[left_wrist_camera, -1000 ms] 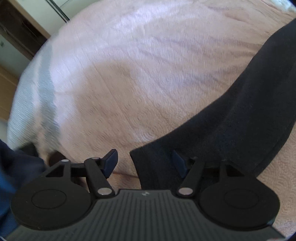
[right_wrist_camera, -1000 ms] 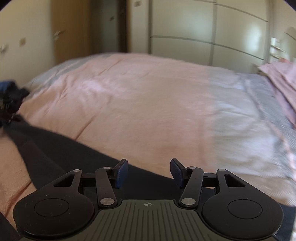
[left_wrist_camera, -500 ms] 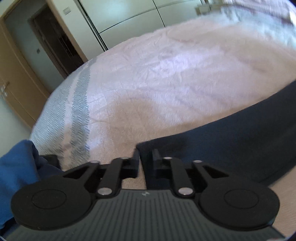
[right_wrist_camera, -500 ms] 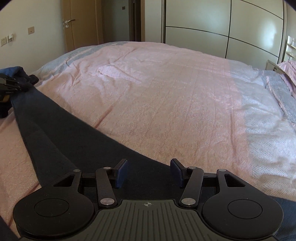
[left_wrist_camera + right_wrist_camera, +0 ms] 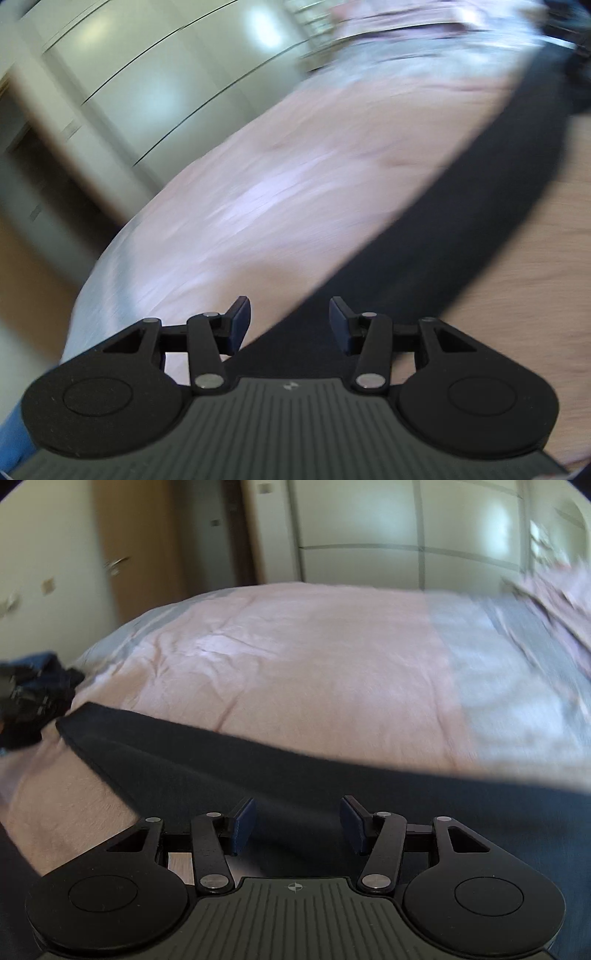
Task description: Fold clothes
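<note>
1. Left wrist view: the left gripper (image 5: 288, 319) is seen with its jaws spread wide and nothing between them. Half a second ago they were pressed nearly together on the near edge of the dark garment (image 5: 480, 206); that hold has been released.
2. The dark garment is laid as a long band across the pink bedspread (image 5: 295, 177), running from just beneath the fingers to the far right. The picture is smeared and tilted, and the white wardrobe doors (image 5: 147, 85) now fill the far left, where more of the bed was seen before.
3. Right wrist view: the right gripper (image 5: 297, 821) is held with its jaws apart, as in the earlier frames, with nothing grasped. The garment (image 5: 258, 768) lies under and beyond its fingers.
4. The garment's far edge is stretched nearly straight across the bed, from its left end to the right rim; earlier it slanted away to the far left.
5. At the far left, just beside the garment's end, a dark object with blue cloth (image 5: 33, 690) is seen; what it is cannot be told.
</note>
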Motion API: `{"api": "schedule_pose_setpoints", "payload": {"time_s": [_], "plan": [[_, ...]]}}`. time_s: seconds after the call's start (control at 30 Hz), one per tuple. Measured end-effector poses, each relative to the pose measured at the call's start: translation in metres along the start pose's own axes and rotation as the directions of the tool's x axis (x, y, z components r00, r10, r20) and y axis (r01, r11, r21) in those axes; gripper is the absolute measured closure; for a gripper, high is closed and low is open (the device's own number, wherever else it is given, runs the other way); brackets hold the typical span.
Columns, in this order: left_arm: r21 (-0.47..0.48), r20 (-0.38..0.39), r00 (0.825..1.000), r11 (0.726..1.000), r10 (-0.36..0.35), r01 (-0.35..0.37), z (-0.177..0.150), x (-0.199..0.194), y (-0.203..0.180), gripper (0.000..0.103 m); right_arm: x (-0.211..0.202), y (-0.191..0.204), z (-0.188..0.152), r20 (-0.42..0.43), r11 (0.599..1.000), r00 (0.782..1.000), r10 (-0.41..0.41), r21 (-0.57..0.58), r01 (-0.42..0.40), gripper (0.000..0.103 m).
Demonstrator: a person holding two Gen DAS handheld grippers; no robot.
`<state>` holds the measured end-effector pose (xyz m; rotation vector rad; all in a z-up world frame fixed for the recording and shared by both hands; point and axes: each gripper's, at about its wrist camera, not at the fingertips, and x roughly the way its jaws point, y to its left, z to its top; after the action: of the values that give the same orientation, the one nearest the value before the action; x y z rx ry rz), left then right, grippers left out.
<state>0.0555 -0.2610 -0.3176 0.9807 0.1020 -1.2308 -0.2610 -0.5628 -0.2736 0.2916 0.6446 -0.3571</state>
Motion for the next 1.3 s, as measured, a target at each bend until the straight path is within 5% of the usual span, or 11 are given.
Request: {"api": "schedule_pose_setpoints", "payload": {"time_s": [0.2, 0.33, 0.5, 0.6, 0.63, 0.67, 0.87, 0.93, 1.1, 1.23, 1.3], "plan": [[0.187, 0.104, 0.977, 0.969, -0.185, 0.164, 0.03, -0.021, -0.076, 0.059, -0.038, -0.017, -0.039, -0.065, 0.998, 0.998, -0.018, 0.063, 0.022, 0.049], [0.301, 0.157, 0.949, 0.928, -0.274, 0.219, 0.057, -0.022, -0.125, 0.059, -0.04, -0.014, -0.06, -0.224, 1.0, 0.975, 0.009, 0.029, -0.002, 0.049], [0.4, 0.201, 0.916, 0.883, -0.347, 0.247, 0.092, -0.012, -0.176, 0.059, -0.039, 0.002, -0.059, -0.171, 0.995, 0.983, -0.068, -0.083, 0.055, 0.049], [0.423, 0.205, 0.913, 0.873, -0.352, 0.241, 0.104, -0.001, -0.196, 0.059, -0.03, 0.015, -0.057, -0.144, 0.982, 0.983, -0.113, -0.168, 0.088, 0.049], [0.43, 0.206, 0.913, 0.87, -0.352, 0.239, 0.108, 0.003, -0.203, 0.059, -0.027, 0.019, -0.057, -0.134, 0.976, 0.983, -0.127, -0.195, 0.099, 0.055], [0.432, 0.202, 0.916, 0.871, -0.346, 0.234, 0.109, 0.008, -0.205, 0.059, -0.024, 0.023, -0.056, -0.124, 0.969, 0.982, -0.141, -0.223, 0.111, 0.093], [0.384, 0.162, 0.925, 0.885, -0.344, 0.262, 0.109, 0.017, -0.198, 0.057, -0.082, 0.042, -0.045, 0.078, 0.943, 0.982, -0.174, -0.272, 0.189, 0.098], [0.346, 0.128, 0.922, 0.888, -0.366, 0.304, 0.108, 0.022, -0.196, 0.058, -0.09, 0.044, -0.05, 0.075, 0.955, 0.985, -0.152, -0.247, 0.166, 0.098], [0.299, 0.101, 0.931, 0.903, -0.35, 0.308, 0.103, 0.009, -0.183, 0.058, -0.082, 0.041, -0.07, 0.019, 0.969, 0.992, -0.123, -0.215, 0.124, 0.095], [0.268, 0.089, 0.943, 0.919, -0.321, 0.288, 0.09, -0.019, -0.168, 0.058, -0.114, 0.037, -0.089, 0.097, 0.987, 0.99, -0.101, -0.113, 0.111, 0.05], [0.248, 0.074, 0.947, 0.925, -0.313, 0.287, 0.081, -0.035, -0.163, 0.058, -0.133, 0.034, -0.102, 0.123, 0.99, 0.986, -0.112, -0.068, 0.121, 0.047]]}}
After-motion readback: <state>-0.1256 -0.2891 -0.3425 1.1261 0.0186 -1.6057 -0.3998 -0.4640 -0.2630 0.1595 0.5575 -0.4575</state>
